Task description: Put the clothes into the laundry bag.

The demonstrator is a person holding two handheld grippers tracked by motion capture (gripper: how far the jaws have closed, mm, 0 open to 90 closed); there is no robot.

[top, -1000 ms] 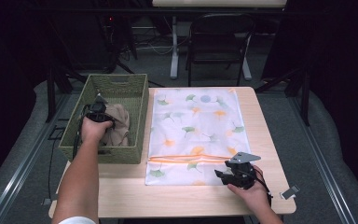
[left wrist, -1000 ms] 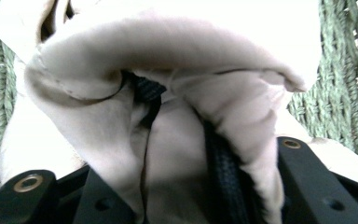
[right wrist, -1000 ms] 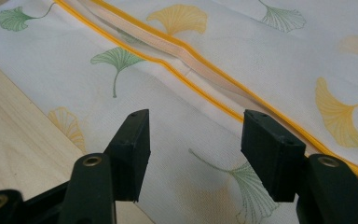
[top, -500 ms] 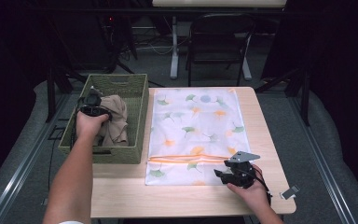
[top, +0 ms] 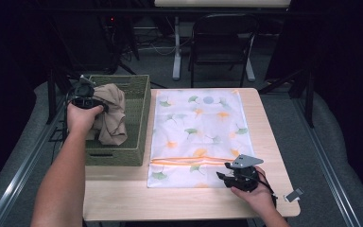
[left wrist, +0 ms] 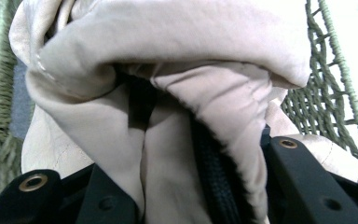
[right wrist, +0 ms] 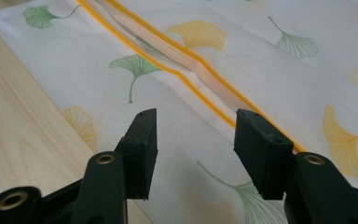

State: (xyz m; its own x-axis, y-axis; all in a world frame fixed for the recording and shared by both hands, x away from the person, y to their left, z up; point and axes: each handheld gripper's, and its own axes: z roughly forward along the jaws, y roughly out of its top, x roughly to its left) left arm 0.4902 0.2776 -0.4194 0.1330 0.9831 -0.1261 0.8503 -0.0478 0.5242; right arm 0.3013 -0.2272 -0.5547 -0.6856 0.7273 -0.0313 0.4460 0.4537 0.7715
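Note:
A beige garment hangs bunched above the green woven basket at the table's left. My left gripper is shut on it, and in the left gripper view the cloth is packed between both black jaws. A white mesh bag printed with ginkgo leaves lies flat mid-table, its orange zipper near the front edge. My right gripper rests at that front edge. Its jaws have just been closing but stand open over the bag fabric beside the zipper, pinching nothing.
The wooden table has bare strips in front of the basket and the bag. A small grey object lies at the front right corner. A black folding chair stands behind the table.
My left gripper has risen and drawn the beige garment up out of the basket. The right hand has stayed at the bag's front edge.

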